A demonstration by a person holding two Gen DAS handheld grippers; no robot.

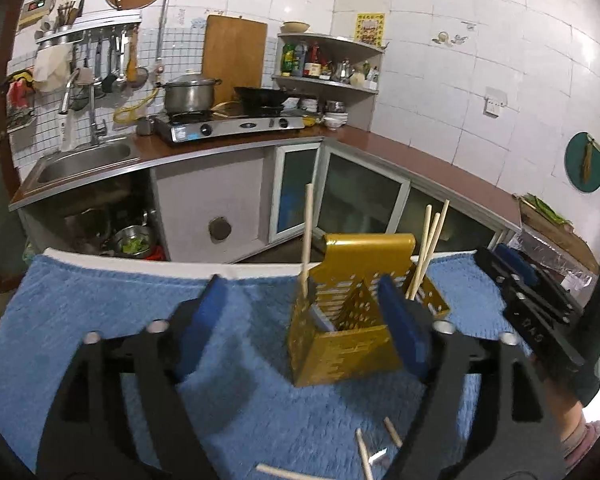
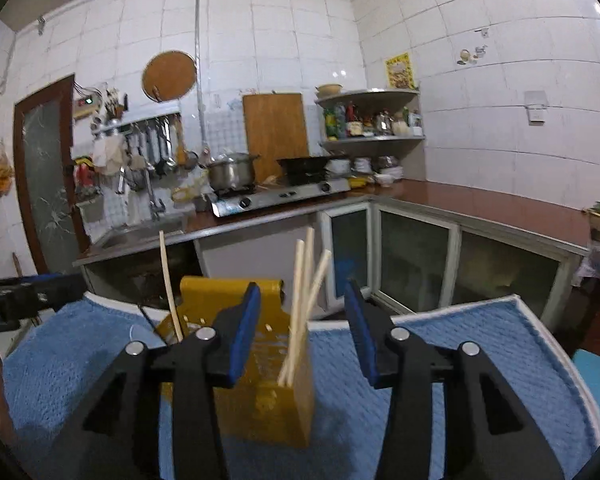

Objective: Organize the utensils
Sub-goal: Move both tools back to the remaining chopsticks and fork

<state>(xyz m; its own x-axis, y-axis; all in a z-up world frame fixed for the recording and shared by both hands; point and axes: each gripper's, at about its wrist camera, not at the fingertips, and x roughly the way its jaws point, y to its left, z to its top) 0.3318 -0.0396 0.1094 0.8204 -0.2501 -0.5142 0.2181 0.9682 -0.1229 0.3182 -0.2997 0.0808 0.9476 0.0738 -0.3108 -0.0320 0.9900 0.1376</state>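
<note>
A gold perforated utensil holder (image 1: 342, 320) stands on a blue towel (image 1: 100, 312); it also shows in the right wrist view (image 2: 268, 392). One chopstick (image 1: 307, 240) stands in its left compartment and three chopsticks (image 1: 430, 244) lean in its right compartment (image 2: 304, 304). Loose chopsticks (image 1: 364, 456) lie on the towel near me. My left gripper (image 1: 300, 320) is open and empty, just in front of the holder. My right gripper (image 2: 302, 328) is open and empty, above the holder's right compartment; it also shows at the right of the left wrist view (image 1: 532, 304).
The towel's far edge (image 1: 180, 266) ends in a white border, with the kitchen floor beyond. A brown counter (image 1: 420, 156) with sink (image 1: 84, 160), gas stove (image 1: 236, 124) and pot (image 1: 188, 94) runs along the tiled walls.
</note>
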